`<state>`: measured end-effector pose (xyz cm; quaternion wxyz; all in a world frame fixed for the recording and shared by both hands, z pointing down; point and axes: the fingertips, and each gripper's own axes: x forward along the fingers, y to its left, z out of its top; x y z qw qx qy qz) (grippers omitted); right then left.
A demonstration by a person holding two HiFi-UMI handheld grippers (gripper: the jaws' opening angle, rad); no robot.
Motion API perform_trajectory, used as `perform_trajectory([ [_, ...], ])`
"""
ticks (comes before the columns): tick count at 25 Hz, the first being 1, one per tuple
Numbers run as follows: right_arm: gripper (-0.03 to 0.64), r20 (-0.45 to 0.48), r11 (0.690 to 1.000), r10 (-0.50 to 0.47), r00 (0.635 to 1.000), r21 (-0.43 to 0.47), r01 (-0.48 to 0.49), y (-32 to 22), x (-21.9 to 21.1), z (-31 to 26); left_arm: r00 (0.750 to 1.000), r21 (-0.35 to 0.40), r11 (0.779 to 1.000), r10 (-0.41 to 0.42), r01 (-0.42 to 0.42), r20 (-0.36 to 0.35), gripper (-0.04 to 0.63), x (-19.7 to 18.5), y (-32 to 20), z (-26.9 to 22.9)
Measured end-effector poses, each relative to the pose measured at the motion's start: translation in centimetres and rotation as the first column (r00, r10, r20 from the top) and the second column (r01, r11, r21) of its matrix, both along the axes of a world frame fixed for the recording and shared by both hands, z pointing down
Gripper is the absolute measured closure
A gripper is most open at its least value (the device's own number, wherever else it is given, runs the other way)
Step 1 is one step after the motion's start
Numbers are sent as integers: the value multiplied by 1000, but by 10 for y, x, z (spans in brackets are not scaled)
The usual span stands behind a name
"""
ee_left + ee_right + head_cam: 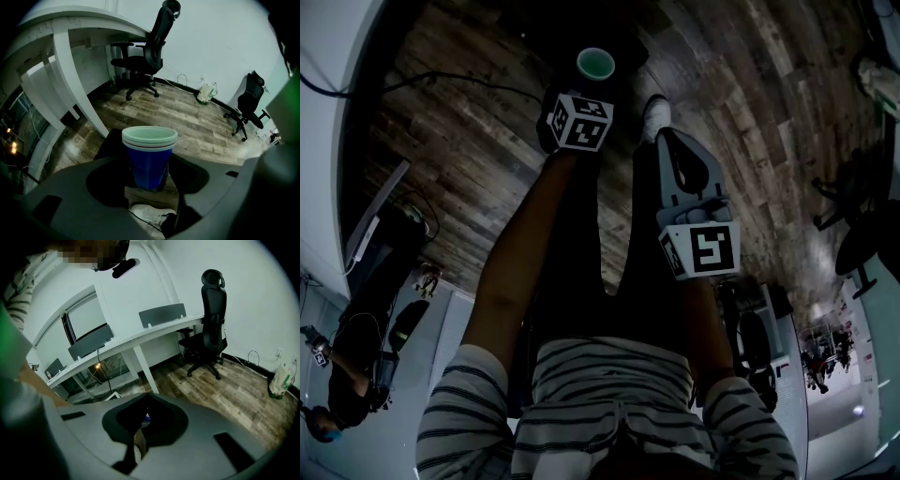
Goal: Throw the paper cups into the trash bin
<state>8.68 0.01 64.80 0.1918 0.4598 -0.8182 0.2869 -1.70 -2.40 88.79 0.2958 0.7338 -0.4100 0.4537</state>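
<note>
Head cam stares straight down at the wood floor [478, 150]. Both gripper views ride low, facing outward across that same floor.

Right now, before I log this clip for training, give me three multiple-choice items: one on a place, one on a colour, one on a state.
1. Where is the stack of blue paper cups? A on a desk; B between the left gripper jaws; C on a chair.
2. What colour is the top cup's inside? A teal green; B red; C black.
3. How does the stack stand? A upright, mouth up; B upside down; C crushed flat.
B: the jaws flank it in the left gripper view. A: the head view looks into a teal mouth. A: rims on top, unbent.
</note>
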Motion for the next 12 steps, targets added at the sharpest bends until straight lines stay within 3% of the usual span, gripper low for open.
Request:
perform_trajectory([
  [5, 600, -3, 1000, -3, 1000, -1, 3, -2, -1, 3, 997, -29, 997, 72, -71, 30, 319, -2, -2, 20],
  [12, 600, 3, 1000, 0, 1000, -18, 0, 7, -2, 4, 994, -54, 993, 107, -105, 33, 319, -1, -4, 41],
])
